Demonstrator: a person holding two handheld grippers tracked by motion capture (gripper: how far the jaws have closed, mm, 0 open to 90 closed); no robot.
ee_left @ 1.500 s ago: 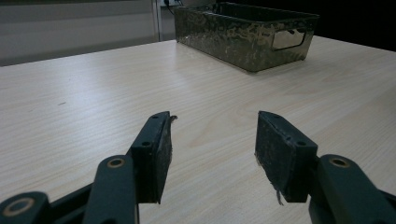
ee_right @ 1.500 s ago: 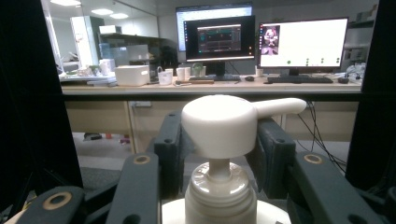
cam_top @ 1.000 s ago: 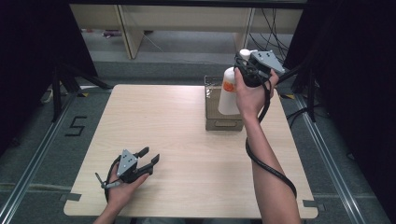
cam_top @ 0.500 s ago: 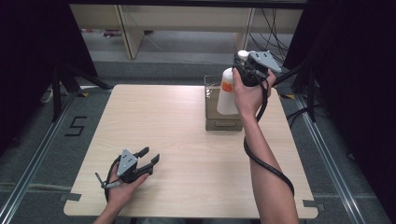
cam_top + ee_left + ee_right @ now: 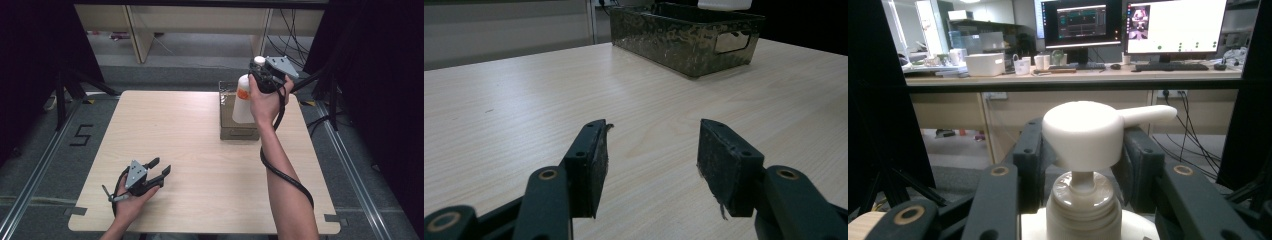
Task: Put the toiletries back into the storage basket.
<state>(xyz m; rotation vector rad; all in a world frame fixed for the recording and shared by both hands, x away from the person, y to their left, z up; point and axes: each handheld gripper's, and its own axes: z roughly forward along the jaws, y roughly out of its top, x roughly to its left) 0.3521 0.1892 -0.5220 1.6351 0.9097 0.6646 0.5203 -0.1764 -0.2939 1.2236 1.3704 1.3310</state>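
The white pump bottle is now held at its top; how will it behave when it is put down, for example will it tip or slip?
The pump bottle is tall and narrow, so it may tip if set down tilted. The right gripper clamps only the neck under the pump head, so the body could swing. Its plastic looks smooth, perhaps slippery.

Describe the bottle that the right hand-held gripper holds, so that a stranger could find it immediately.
Start at the wooden table and go to its far right part, where a dark metal bin stands. The white pump bottle hangs over this bin, its neck gripped by the right hand-held gripper. Its orange label and white pump head set it apart.
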